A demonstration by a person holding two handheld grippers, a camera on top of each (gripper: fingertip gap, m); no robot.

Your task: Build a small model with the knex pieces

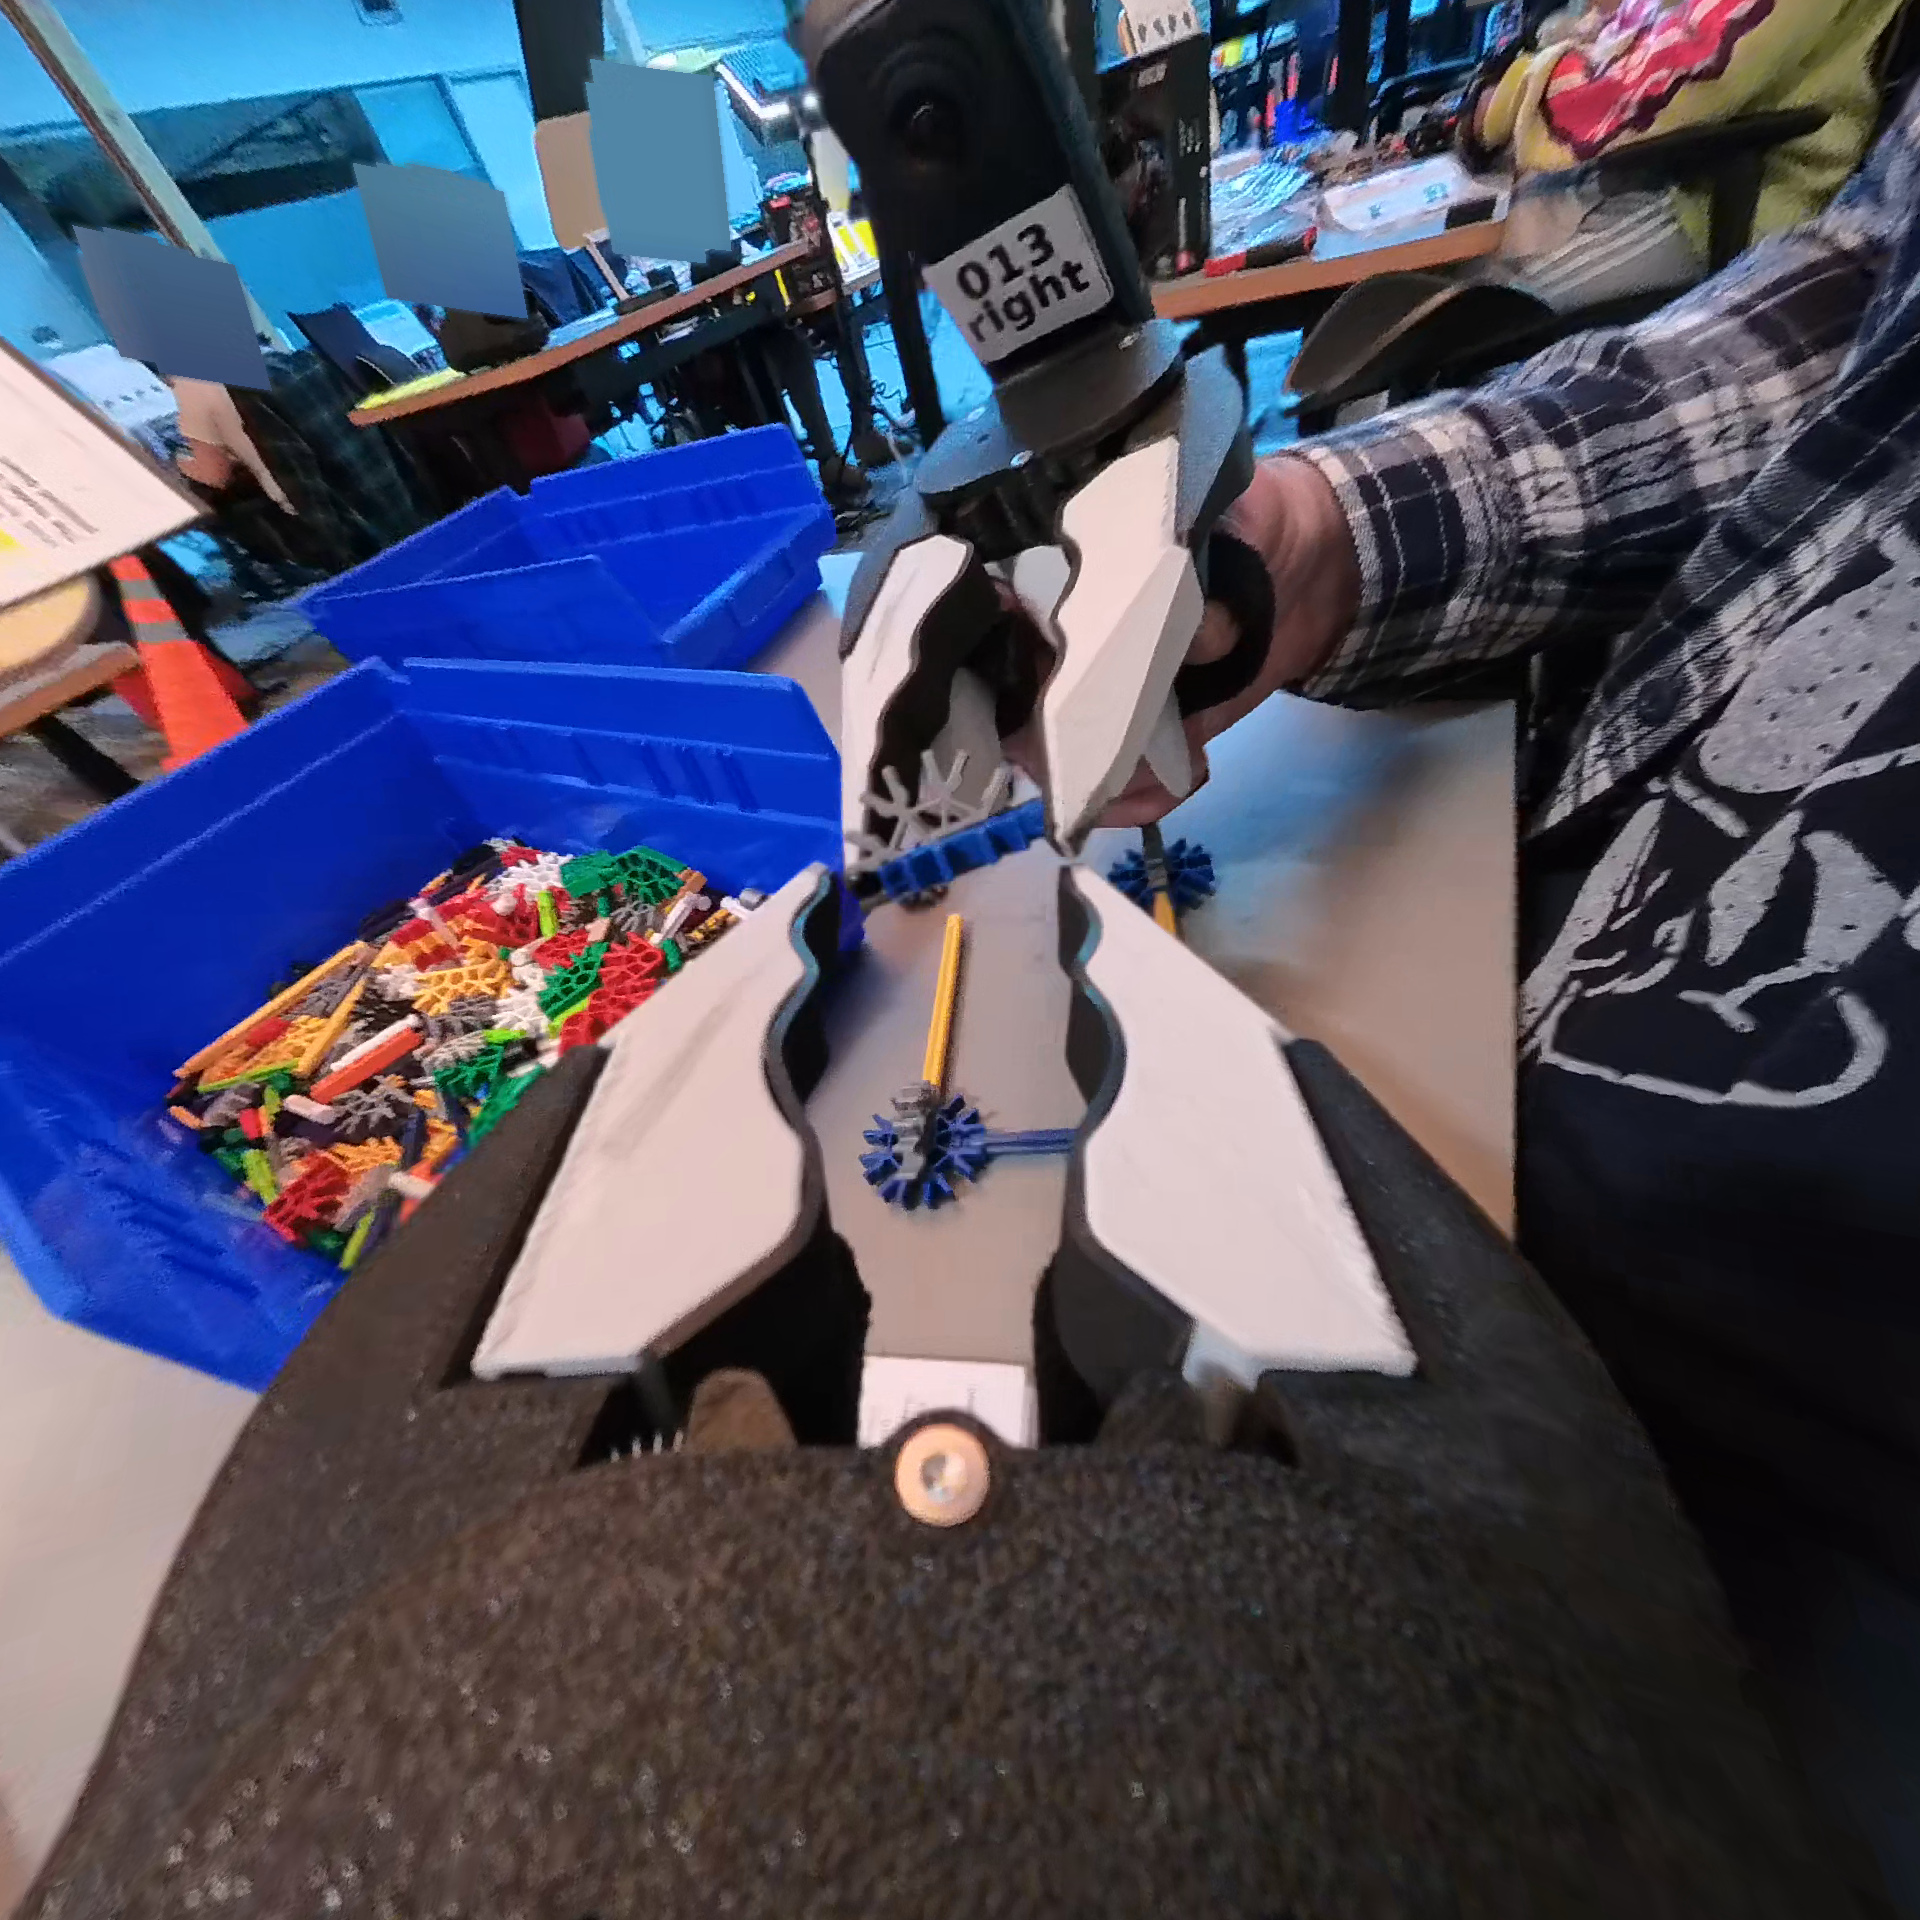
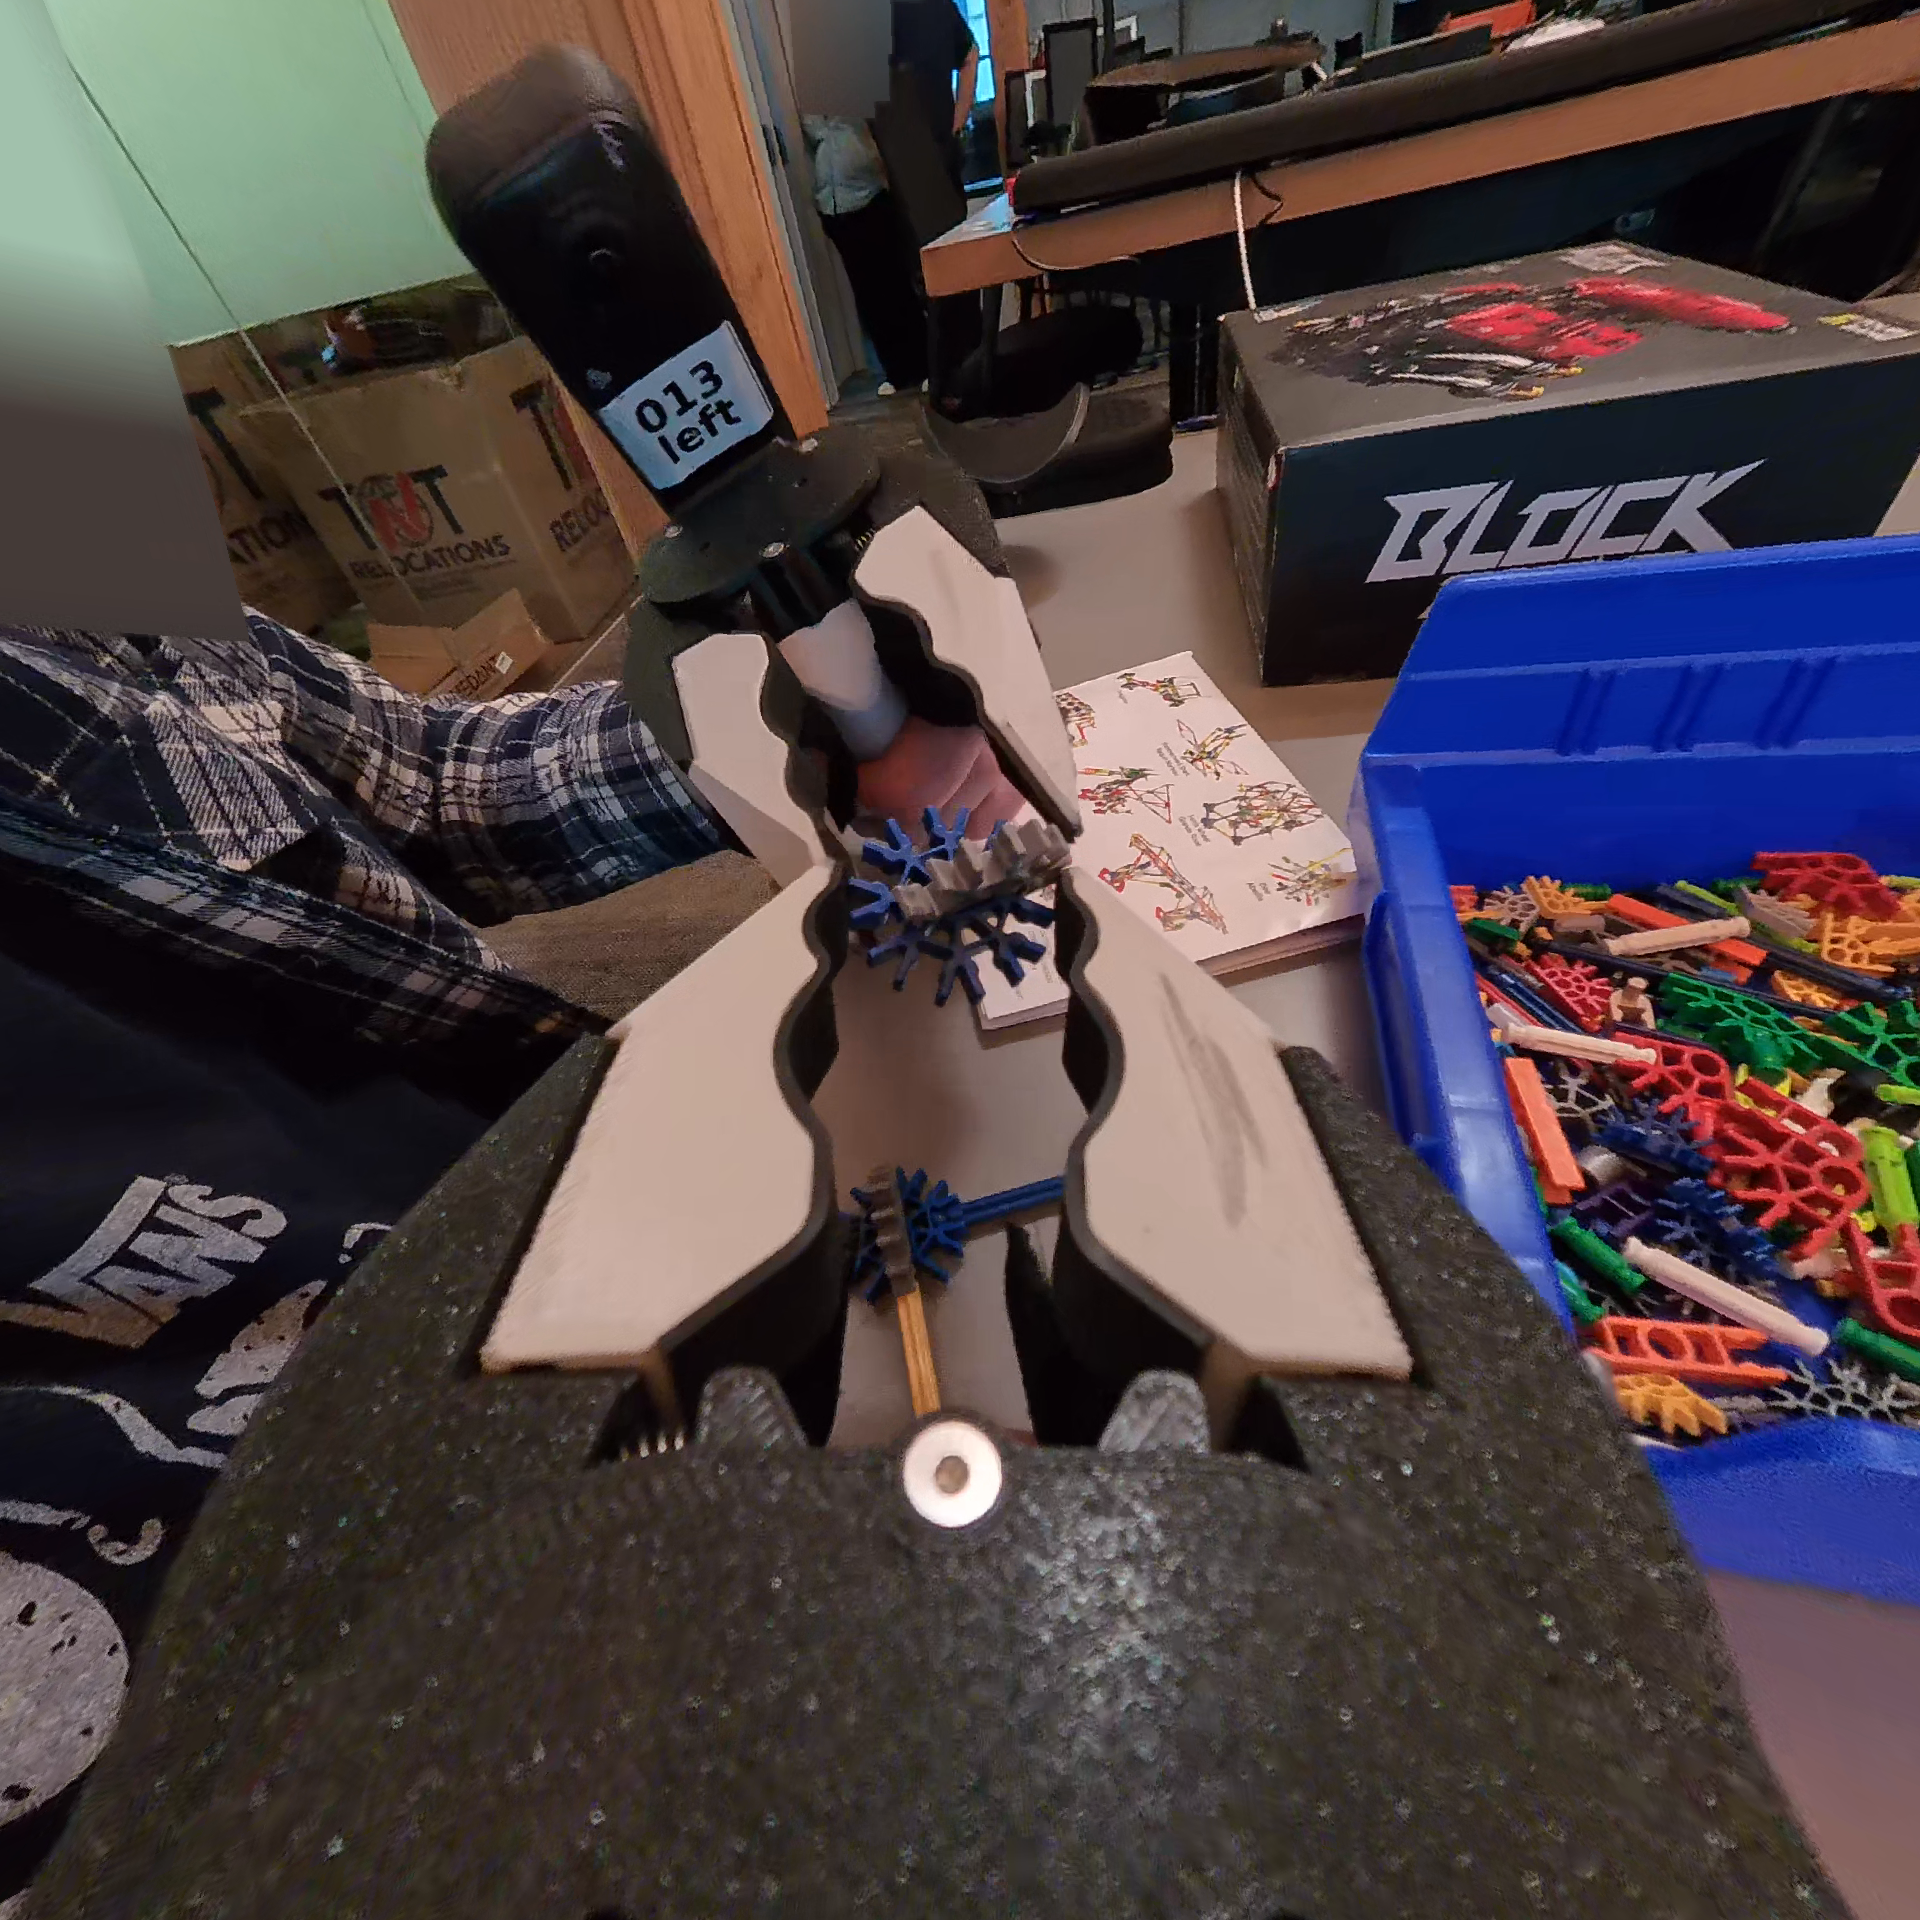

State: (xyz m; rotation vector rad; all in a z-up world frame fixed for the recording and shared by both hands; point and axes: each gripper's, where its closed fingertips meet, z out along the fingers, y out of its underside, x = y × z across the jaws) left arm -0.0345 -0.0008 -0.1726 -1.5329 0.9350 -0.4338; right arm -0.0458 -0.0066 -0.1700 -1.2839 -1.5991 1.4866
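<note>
Both grippers meet tip to tip: left gripper (image 1: 951,883) and right gripper (image 2: 951,883) each clamp the blue-and-grey connector cluster (image 2: 951,904), steadying it above the table (image 1: 1351,810).

Pale grey table (image 1: 1351,831) carries it all. On it: blue bin (image 1: 156,935) full of mixed plastic construction pcs, w/ a 2nd blue bin (image 1: 623,582) just behind. Between the bins and table's near edge: small assembly (image 1: 920,1143) of blue snowflake connectors + grey pc, w/ yellow rod (image 1: 943,997) and blue rod sticking out, lying flat. Picture booklet (image 2: 1195,810) lies flat beside the bin; dark printed box (image 2: 1558,468) stands beyond it.
</note>
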